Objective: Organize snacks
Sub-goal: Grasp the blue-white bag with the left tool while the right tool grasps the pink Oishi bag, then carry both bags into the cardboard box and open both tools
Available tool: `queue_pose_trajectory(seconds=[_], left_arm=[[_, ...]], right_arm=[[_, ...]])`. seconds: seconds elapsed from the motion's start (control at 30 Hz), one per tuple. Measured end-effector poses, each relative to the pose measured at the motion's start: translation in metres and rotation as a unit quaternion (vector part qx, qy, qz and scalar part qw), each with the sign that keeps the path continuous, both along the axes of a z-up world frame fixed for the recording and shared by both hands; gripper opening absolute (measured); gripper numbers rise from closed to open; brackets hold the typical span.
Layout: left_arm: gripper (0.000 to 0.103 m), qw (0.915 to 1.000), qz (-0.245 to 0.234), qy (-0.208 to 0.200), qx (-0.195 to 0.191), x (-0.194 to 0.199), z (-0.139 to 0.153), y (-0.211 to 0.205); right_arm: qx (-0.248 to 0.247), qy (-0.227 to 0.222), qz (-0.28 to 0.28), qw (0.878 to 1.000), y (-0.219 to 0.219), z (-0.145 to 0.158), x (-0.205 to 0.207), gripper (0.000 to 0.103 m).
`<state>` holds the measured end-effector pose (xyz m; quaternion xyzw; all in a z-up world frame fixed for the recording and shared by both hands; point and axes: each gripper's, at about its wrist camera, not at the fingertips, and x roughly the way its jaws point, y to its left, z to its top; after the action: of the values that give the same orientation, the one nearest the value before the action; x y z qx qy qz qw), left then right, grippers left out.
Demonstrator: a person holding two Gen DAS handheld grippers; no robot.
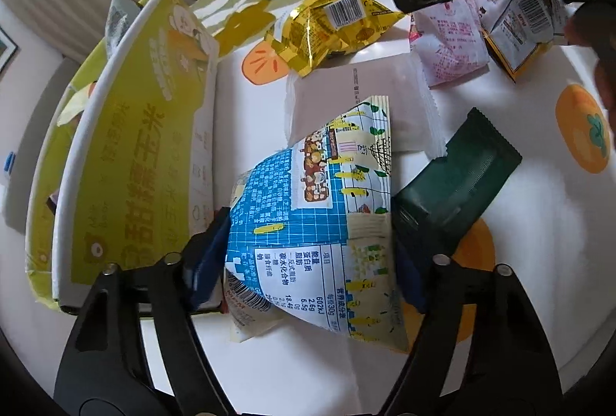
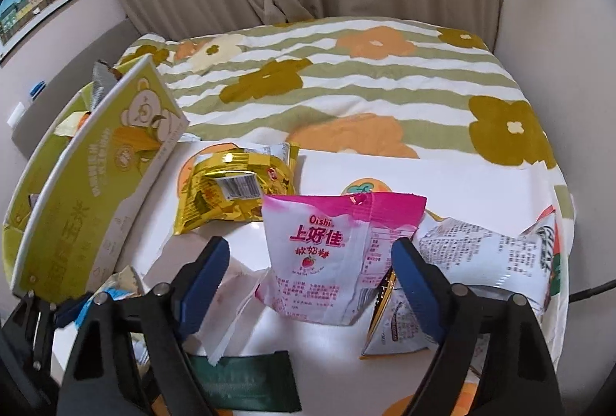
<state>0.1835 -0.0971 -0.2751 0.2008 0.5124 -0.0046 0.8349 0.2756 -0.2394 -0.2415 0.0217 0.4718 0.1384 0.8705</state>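
Observation:
My left gripper (image 1: pixel 308 242) is shut on a blue and white snack bag (image 1: pixel 312 223), with both blue pads pressed against its sides above the white table (image 1: pixel 539 223). A yellow-green cardboard box (image 1: pixel 134 165) stands open just left of it. My right gripper (image 2: pixel 308 269) is open, with its jaws on either side of a pink and white Oishi bag (image 2: pixel 331 254) and not touching it. A gold bag (image 2: pixel 231 188) lies beyond, next to the box (image 2: pixel 96 177).
A plain white packet (image 1: pixel 365 100), a dark green packet (image 1: pixel 454 181) and a gold bag (image 1: pixel 335 27) lie on the table. White printed bags (image 2: pixel 481 258) sit by my right gripper. A floral bedspread (image 2: pixel 346 77) lies behind the table.

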Motion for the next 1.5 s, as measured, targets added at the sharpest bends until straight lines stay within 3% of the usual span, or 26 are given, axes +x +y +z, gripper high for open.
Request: queue_pose_trajectory(seconds=[0.27, 0.53, 0.67, 0.83, 1.13, 1.5], left_arm=[[0.061, 0.9997, 0.002, 0.003, -0.024, -0.002, 0.009, 0.008], [0.061, 0.9989, -0.004, 0.001, -0.046, -0.005, 0.017, 0.008], [0.061, 0.9985, -0.004, -0.002, -0.055, -0.005, 0.023, 0.006], [0.061, 0.9980, -0.003, -0.006, -0.063, -0.006, 0.030, 0.006], [0.061, 0.9959, -0.012, -0.034, -0.083, -0.017, 0.063, 0.000], [0.061, 0.9852, 0.016, -0.110, -0.130, -0.038, 0.158, 0.023]], right_arm=[[-0.021, 0.020, -0.040, 0.999, 0.007, -0.014, 0.012, 0.083], [-0.045, 0.015, -0.070, 0.996, 0.011, -0.025, 0.024, 0.083], [-0.063, 0.024, -0.067, 0.996, 0.013, -0.034, 0.025, 0.061], [-0.054, 0.031, -0.067, 0.996, 0.007, -0.038, 0.016, 0.047], [-0.023, 0.007, -0.047, 0.999, 0.005, 0.003, -0.007, 0.041], [0.012, -0.034, 0.022, 0.999, 0.016, 0.100, -0.039, 0.040]])
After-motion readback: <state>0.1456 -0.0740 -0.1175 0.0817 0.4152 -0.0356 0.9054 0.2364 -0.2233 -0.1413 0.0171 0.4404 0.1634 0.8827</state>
